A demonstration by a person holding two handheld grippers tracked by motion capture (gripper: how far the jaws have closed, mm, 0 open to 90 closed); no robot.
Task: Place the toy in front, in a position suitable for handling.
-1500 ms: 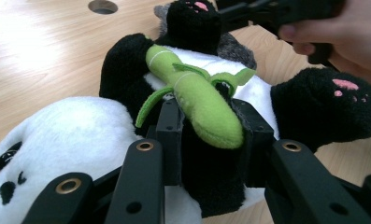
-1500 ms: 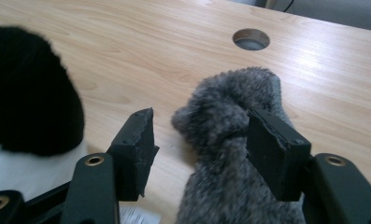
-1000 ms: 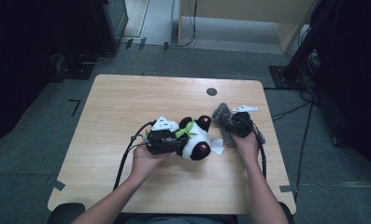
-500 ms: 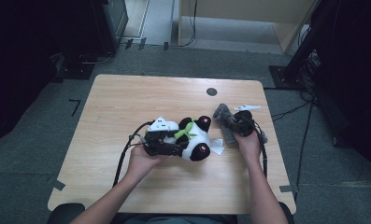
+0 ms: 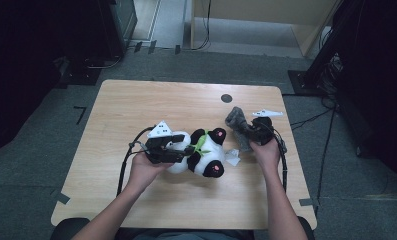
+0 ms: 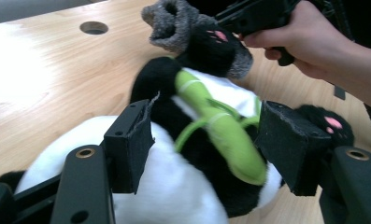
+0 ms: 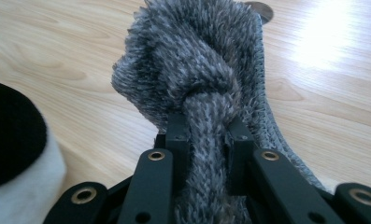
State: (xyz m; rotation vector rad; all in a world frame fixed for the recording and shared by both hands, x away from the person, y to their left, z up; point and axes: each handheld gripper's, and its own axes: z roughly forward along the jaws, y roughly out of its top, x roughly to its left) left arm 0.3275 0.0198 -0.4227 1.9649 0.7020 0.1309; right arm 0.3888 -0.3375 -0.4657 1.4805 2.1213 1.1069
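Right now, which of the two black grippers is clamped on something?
The right gripper, pinching the fuzzy grey knitted sock. The left gripper's jaws stand apart around the black-and-white plush panda.

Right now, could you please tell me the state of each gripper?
Left gripper: jaws open around the panda toy, just widened.
Right gripper: shut on the grey sock.

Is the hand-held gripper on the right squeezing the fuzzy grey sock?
Touching. In the right gripper view, the right hand-held gripper has both black jaws pressed tight against the grey sock, pinching its fabric into a narrow bunch between them.
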